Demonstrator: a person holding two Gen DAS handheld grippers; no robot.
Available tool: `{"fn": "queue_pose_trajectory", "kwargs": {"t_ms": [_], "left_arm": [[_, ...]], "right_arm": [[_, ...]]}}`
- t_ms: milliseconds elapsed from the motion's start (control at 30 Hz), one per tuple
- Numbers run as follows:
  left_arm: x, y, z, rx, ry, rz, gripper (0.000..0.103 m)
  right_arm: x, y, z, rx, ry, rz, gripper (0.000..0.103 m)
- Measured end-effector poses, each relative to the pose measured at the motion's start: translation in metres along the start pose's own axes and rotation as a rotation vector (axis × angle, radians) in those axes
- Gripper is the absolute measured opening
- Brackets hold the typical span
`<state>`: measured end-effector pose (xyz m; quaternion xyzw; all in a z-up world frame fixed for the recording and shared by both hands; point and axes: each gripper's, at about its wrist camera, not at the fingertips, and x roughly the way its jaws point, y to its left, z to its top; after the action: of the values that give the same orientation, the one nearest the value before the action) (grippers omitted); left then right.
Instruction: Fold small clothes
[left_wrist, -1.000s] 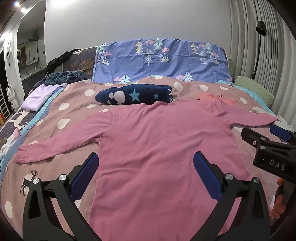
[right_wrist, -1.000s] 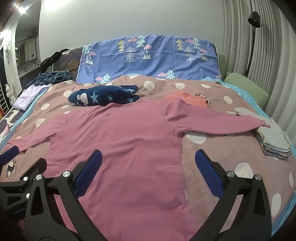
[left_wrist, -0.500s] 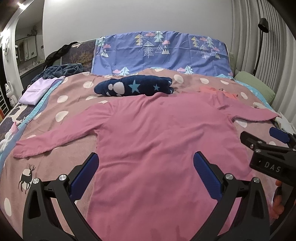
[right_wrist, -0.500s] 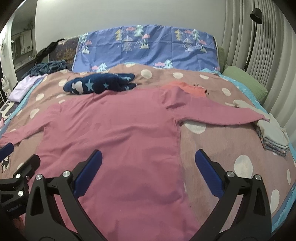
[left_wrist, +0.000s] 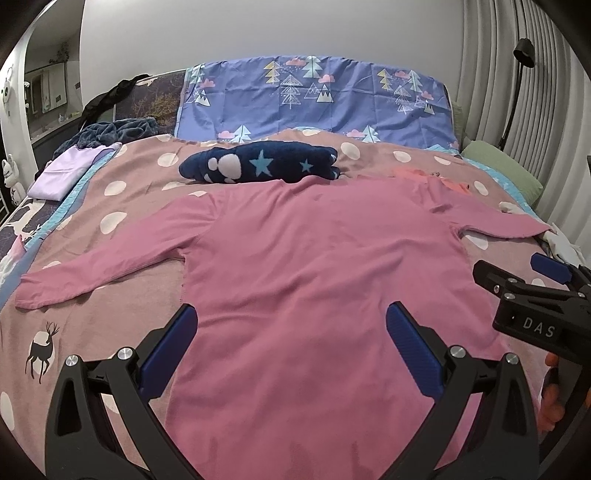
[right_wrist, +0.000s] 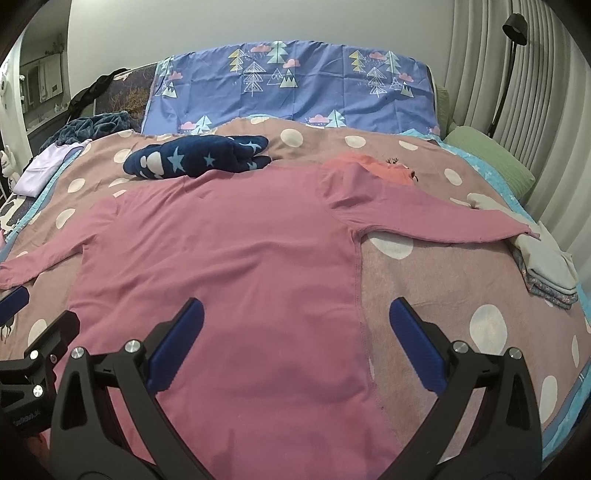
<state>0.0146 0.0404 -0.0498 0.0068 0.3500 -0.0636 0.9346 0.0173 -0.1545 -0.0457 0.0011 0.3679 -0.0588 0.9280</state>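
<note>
Looking along my left gripper (left_wrist: 290, 345), I see its two blue-padded fingers spread wide with nothing between them, hovering above the lower body of the pink long-sleeved cotton top (left_wrist: 314, 280). The top lies flat on the dusty-pink polka-dot bedspread (left_wrist: 140, 173), both sleeves stretched out sideways, the left sleeve ending near a printed deer silhouette (left_wrist: 40, 349). Just beyond the top's neck edge sits a folded navy fleece bundle with stars (left_wrist: 258, 166), and behind that the blue pillowcase with tree prints (left_wrist: 314, 99) stands against the wall. A folded lilac garment (left_wrist: 66, 171) rests at the bed's far left edge. My right gripper (left_wrist: 532, 291) shows at the right edge, over the top's side.

From my right gripper (right_wrist: 295, 345), the fingers are likewise spread apart and empty. They straddle the top's (right_wrist: 221, 258) right side seam, one finger over the pink fabric, the other over bare bedspread (right_wrist: 424, 288). The right sleeve reaches out to a stack of folded pale garments (right_wrist: 546, 262), its cuff touching them. A coral-orange garment (right_wrist: 376, 166) lies just behind the right shoulder, and a green pillow (right_wrist: 487, 155) sits at the far right. Part of my left gripper (right_wrist: 33, 332) shows at the left edge.
</note>
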Motion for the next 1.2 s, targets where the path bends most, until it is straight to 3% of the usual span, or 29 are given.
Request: {"fn": "queue_pose_trajectory", "kwargs": {"t_ms": [333, 533, 667, 933, 1067, 1133, 1200], "left_arm": [[0.001, 0.014, -0.001, -0.057, -0.015, -0.030, 0.102], [-0.014, 0.023, -0.001, -0.050, -0.148, -0.116, 0.102], [-0.019, 0.030, -0.002, -0.080, -0.229, -0.123, 0.102], [-0.002, 0.063, -0.003, -0.145, -0.139, -0.113, 0.102], [0.006, 0.095, -0.011, -0.198, -0.102, -0.071, 0.102], [0.008, 0.117, -0.016, -0.235, -0.099, -0.052, 0.102], [0.009, 0.147, -0.020, -0.299, -0.101, -0.025, 0.098]], "right_arm": [[0.002, 0.004, 0.005, -0.008, -0.006, -0.006, 0.101], [-0.001, 0.004, 0.009, 0.003, -0.029, -0.006, 0.101], [-0.005, 0.007, 0.010, 0.003, -0.060, -0.004, 0.101], [-0.001, 0.016, 0.013, -0.023, -0.067, -0.003, 0.101], [0.000, 0.022, 0.014, -0.038, -0.082, 0.008, 0.101], [0.003, 0.023, 0.015, -0.039, -0.096, 0.044, 0.101], [0.007, 0.019, 0.015, -0.011, -0.107, 0.145, 0.101]]}}
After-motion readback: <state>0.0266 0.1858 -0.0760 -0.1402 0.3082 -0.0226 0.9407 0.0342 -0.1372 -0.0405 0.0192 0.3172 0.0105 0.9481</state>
